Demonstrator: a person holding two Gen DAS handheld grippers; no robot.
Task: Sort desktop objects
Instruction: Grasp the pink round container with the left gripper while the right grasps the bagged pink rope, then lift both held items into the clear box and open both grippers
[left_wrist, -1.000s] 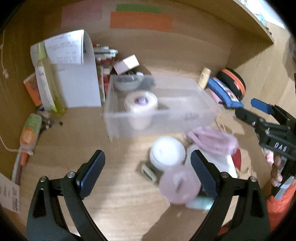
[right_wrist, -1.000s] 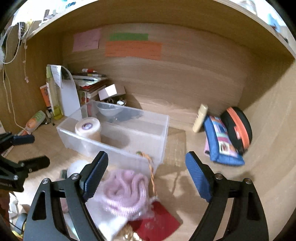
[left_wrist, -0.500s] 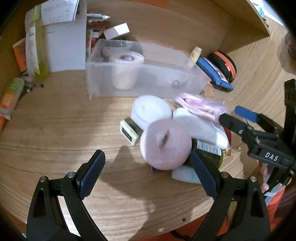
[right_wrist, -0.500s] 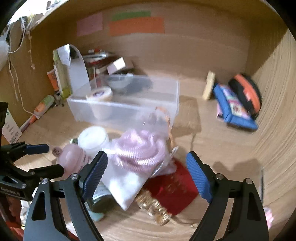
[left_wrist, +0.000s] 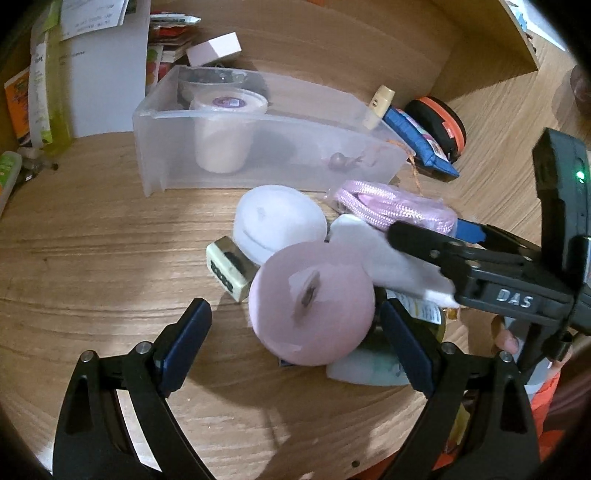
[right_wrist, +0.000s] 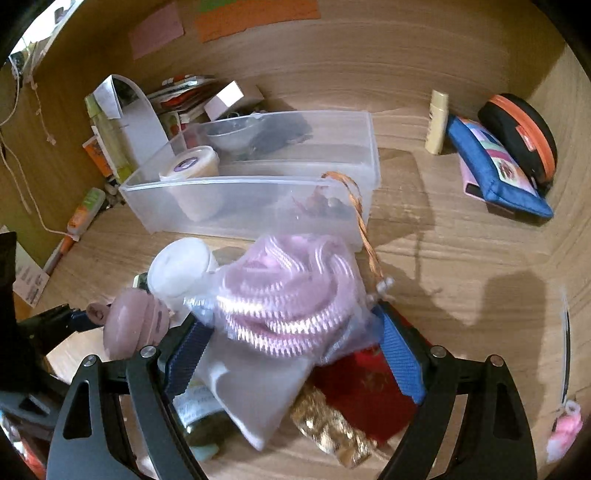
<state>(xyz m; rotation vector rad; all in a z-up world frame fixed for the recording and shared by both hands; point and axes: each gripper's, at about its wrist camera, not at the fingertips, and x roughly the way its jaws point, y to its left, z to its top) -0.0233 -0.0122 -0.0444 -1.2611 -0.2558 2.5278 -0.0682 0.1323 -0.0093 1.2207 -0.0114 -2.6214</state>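
A heap of objects lies on the wooden desk before a clear plastic bin (left_wrist: 177, 122) (right_wrist: 365, 147). A pink round compact (left_wrist: 312, 308) (right_wrist: 129, 328) sits between my left gripper's (left_wrist: 295, 339) open jaws. A bag of pink cord (right_wrist: 288, 291) (left_wrist: 395, 206) lies between my right gripper's (right_wrist: 291, 365) open jaws, over a white pouch (right_wrist: 255, 395) (left_wrist: 373, 247). A white round jar (left_wrist: 279, 221) (right_wrist: 181, 266) and a small cream stamp (left_wrist: 227, 267) lie beside them. The bin holds a lidded tub (left_wrist: 225, 125) (right_wrist: 192, 170).
A red packet (right_wrist: 369, 391) and a gold item (right_wrist: 332, 432) lie under the heap. A blue pouch (right_wrist: 495, 170), a black and orange case (right_wrist: 524, 133) and a cream tube (right_wrist: 436, 122) stand at the right. Papers, books and bottles (left_wrist: 44, 85) crowd the back left.
Both grippers have moved forward and down to the heap. The pink compact now lies between the left jaws and the pink cord bag between the right jaws.
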